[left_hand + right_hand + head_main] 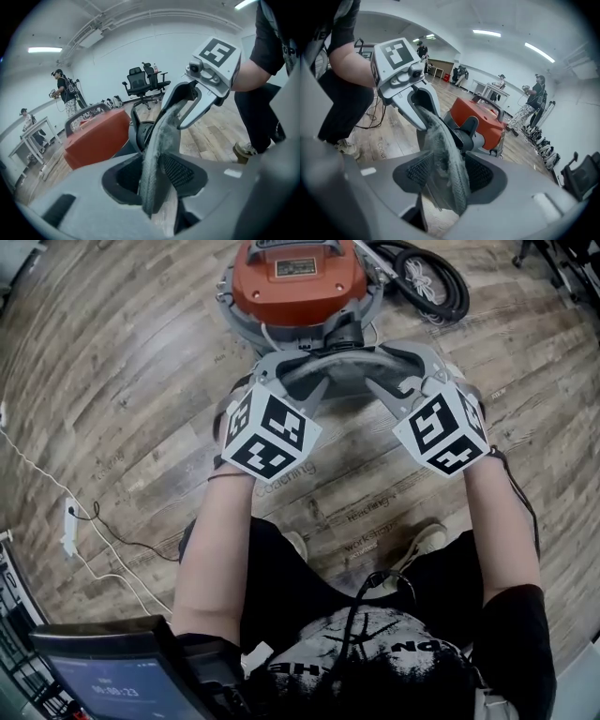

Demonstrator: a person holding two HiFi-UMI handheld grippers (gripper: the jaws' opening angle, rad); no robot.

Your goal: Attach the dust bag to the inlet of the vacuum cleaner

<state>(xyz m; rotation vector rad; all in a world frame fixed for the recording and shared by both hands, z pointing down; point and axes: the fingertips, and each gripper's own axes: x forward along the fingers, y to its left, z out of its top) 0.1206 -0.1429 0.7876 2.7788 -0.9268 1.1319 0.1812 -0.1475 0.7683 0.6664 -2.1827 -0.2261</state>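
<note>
Dust bag (pixel 157 150) at the middle: its grey fabric rim stands on edge in the gap of my left gripper (pixel 154 177) and runs across to my right gripper (pixel 449 174). Both pairs of jaws are spread, pinching nothing. On the left the cloth leans against one meshed pad and stands clear of the other; on the right it hangs between the pads, and I cannot tell whether it brushes one. The rim sits just in front of the black inlet (pixel 140 133) of the orange vacuum cleaner (pixel 295 282); whether rim and inlet touch I cannot make out. The rest of the bag is hidden behind my grippers in the head view. The cleaner stands on a wooden plank floor (pixel 112 381), with a black hose (pixel 431 282) coiled just beside it; farther off are office chairs (pixel 140 84), people standing (pixel 61 91) near tables, white walls and strip lights overhead.
</note>
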